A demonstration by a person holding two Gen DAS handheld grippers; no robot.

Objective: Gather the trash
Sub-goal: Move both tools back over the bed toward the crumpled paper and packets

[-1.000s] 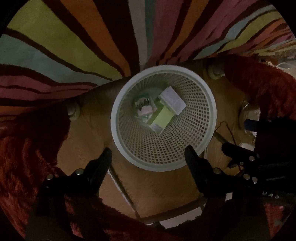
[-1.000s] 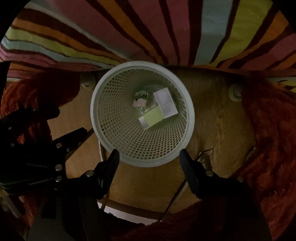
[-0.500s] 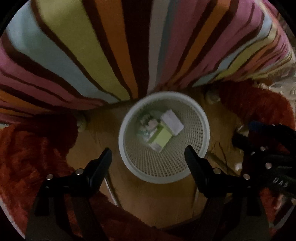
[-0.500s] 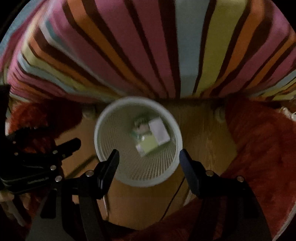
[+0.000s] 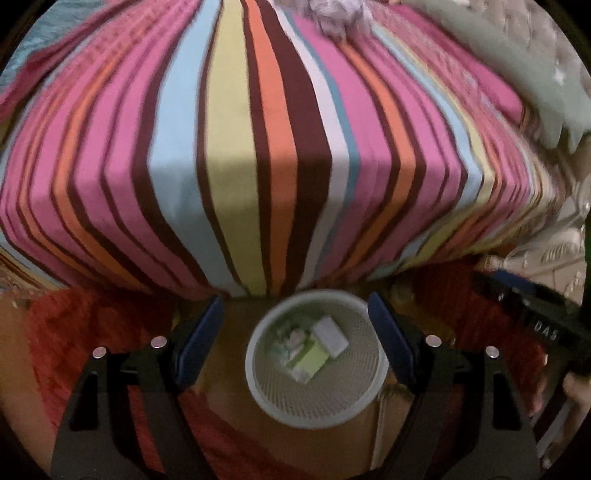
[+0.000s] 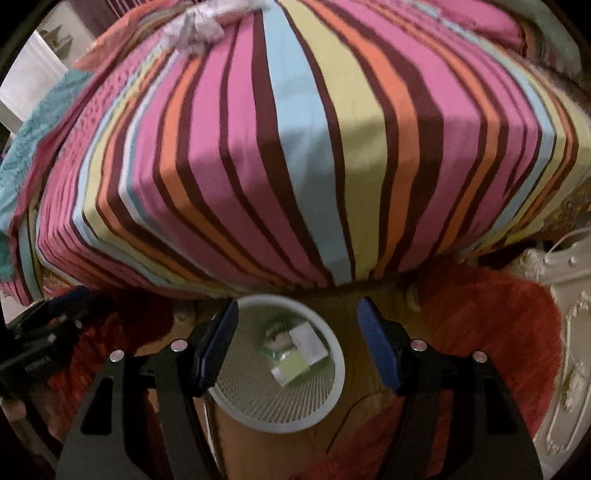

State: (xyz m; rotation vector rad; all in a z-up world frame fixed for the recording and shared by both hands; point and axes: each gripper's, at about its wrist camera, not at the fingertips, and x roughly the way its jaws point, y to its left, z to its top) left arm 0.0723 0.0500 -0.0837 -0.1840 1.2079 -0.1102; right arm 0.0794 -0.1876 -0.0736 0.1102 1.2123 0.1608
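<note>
Trash sits in the round white mesh plastic wastebasket (image 5: pixel 258 391) below our tools: a white flat packet (image 5: pixel 331 336), a pale green box (image 5: pixel 312 363) and a crumpled wrapper (image 5: pixel 291 341), all touching at the bottom. Ahead of both tools we see the big bed with a striped multicolour cover (image 5: pixel 258 166); a crumpled pale paper wad (image 6: pixel 195 27) lies on its far side. A red shaggy rug (image 6: pixel 491 325) flanks the bare wooden floor (image 5: pixel 229 332) around the basket. Our left gripper (image 5: pixel 295 334) and right gripper (image 6: pixel 297 341) are both spread wide, pinching nothing, above the basket rim.
</note>
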